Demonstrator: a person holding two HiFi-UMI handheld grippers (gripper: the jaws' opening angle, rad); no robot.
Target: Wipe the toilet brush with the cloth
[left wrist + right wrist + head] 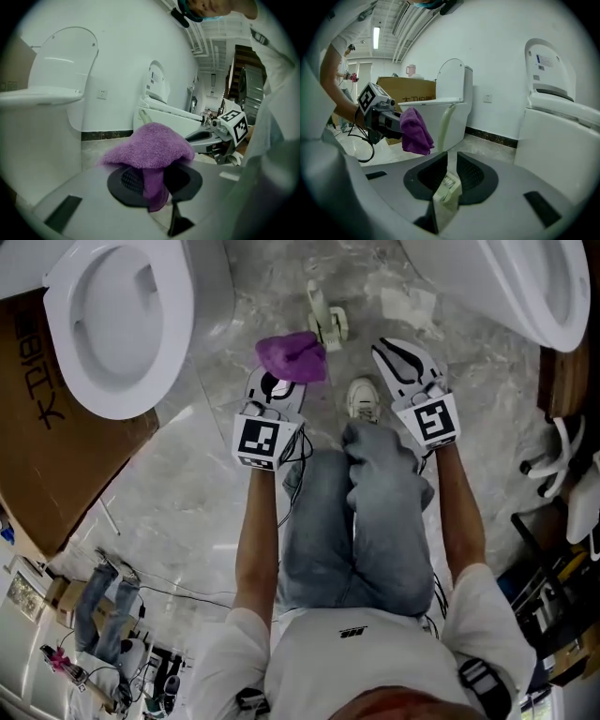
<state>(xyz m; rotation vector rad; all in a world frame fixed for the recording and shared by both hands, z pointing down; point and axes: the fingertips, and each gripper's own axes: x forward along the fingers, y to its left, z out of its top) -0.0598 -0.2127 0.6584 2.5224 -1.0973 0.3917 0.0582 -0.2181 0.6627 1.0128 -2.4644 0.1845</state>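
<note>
My left tongs (157,180) are closed tight on the fluffy purple microfibre cloth (150,147). One fold is pinched between the black pads (129,180), and the rest mushrooms over the tips.

My right tongs (449,160) stand a narrow slit apart, with nothing clamped. In the right gripper view the pale cream plastic toilet brush (443,124) lines up with that slit, its handle rising upright beyond the tips. A blocky pale piece shows low in the gap; I can't tell whether it belongs to the brush.

In the head view the brush stands on the grey marbled floor (187,493), ahead of both tongs and roughly between them, with floor showing between it and the right tips. The cloth hangs near its left side with a small gap.

Both tongs point forward and somewhat down, one either side of the person's bent knees in blue jeans (361,521). A white trainer (363,399) sits between them.

Further out there is a white toilet bowl (112,324) at far left and a second white toilet (530,287) at far right. A brown cardboard box (66,465) sits against the left bowl.
</note>
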